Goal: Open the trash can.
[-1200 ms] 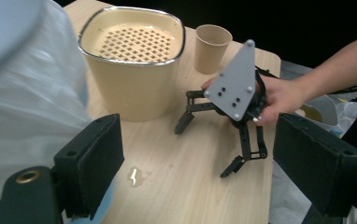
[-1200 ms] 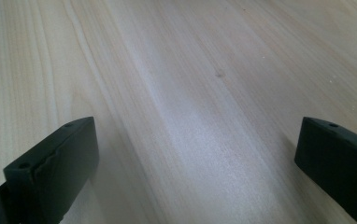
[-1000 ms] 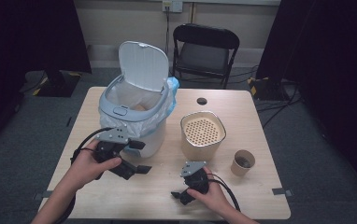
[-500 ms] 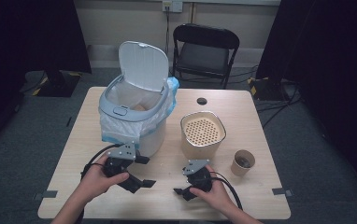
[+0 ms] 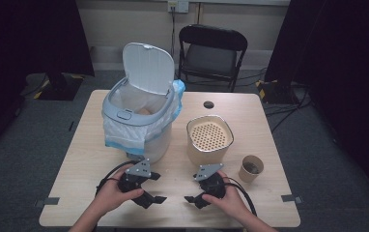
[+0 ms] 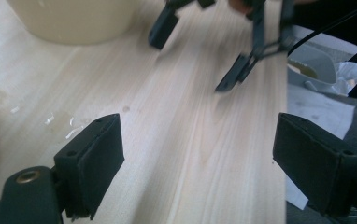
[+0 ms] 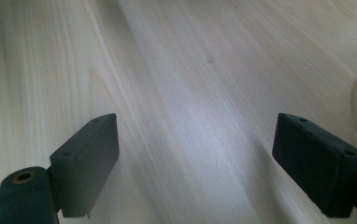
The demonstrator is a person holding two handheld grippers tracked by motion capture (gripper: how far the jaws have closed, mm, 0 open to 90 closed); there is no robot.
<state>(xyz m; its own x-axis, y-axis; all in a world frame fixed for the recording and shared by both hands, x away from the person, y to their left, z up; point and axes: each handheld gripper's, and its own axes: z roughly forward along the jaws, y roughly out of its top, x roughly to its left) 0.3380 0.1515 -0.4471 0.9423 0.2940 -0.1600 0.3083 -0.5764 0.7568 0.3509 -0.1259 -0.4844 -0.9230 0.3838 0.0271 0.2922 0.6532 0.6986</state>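
Both forearms come in over the near edge of the tabletop [image 5: 86,159]. The left hand [image 5: 112,193] wraps the body of the left claw [image 5: 156,187] from behind, wrist low, and the claw lies close over the wood and points across toward the right side. The right hand [image 5: 231,200] holds the right claw [image 5: 192,189] the same way, mirrored, pointing toward the left side, so the two claws face each other tip to tip with a bare strip of wood between them, near but apart. Left claw: released, jaws wide in the left gripper view, with only wood grain between the pads and nothing gripped. That view also shows the right claw's jaws farther off, likewise apart. Right claw: released; its jaws have just been closing a little, but stand well apart in the right gripper view with nothing between them. The white lidded bin [image 5: 139,121] stands on the left half of the tabletop with its lid up and liner bag folded over the rim, just beyond the left claw, not touching. The beige perforated container [image 5: 210,140] stands at the middle right, just beyond the right claw and also apart from it. A paper cup [image 5: 251,167] sits toward the right edge, beside the container.
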